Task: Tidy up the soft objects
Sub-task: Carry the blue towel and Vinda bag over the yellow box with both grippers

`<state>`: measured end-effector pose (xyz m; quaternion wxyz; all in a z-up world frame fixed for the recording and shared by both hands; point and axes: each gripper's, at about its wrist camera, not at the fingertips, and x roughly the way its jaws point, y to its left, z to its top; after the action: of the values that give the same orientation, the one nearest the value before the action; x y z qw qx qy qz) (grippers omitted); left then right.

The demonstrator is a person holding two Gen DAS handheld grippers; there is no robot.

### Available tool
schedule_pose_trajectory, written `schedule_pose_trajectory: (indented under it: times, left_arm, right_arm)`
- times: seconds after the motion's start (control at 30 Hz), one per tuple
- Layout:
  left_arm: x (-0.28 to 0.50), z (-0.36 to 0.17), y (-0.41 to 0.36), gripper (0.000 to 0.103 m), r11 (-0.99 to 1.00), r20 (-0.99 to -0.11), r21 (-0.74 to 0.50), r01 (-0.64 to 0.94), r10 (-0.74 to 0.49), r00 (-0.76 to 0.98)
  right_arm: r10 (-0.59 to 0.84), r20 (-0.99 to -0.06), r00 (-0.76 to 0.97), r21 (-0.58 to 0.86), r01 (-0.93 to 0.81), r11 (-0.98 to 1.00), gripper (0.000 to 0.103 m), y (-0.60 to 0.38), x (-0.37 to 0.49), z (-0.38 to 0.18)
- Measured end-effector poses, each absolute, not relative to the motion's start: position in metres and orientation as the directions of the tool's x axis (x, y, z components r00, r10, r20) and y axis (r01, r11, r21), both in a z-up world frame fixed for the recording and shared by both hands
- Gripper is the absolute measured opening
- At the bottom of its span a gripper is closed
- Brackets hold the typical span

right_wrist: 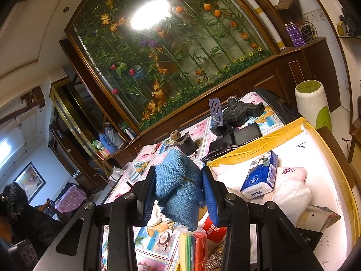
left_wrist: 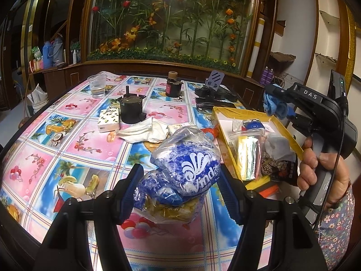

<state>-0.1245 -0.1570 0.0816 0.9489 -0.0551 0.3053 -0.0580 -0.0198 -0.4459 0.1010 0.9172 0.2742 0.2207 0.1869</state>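
My left gripper (left_wrist: 180,185) is shut on a crumpled blue-and-white Vinda plastic bag (left_wrist: 187,164) with soft stuff inside, held above the patterned tablecloth (left_wrist: 74,140). My right gripper (right_wrist: 179,192) is shut on a blue knitted cloth (right_wrist: 178,185); in the left wrist view the cloth (left_wrist: 274,105) hangs above the yellow-rimmed box (left_wrist: 234,110). The box (right_wrist: 266,142) holds a blue Vinda tissue pack (right_wrist: 261,176), white soft items (right_wrist: 291,194) and other packets. A white cloth (left_wrist: 146,131) and a small tissue pack (left_wrist: 108,119) lie on the table.
On the table stand a plastic cup (left_wrist: 97,85), a black canister (left_wrist: 132,109), a dark jar (left_wrist: 173,85), and a black phone stand (left_wrist: 214,90). A wooden cabinet with an artificial flower display (left_wrist: 171,22) stands behind the table.
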Motion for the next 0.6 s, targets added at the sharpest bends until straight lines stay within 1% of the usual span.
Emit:
schedule_pose_trajectory:
  times: [0.6]
  left_arm:
    - [-0.1243, 0.0813, -0.1556, 0.066, 0.987, -0.574, -0.141, 0.075, -0.143, 0.806]
  right_arm:
    - [0.464, -0.304, 0.832, 0.586, -0.221, 0.779, 0.041, -0.4477, -0.0207, 0.1012]
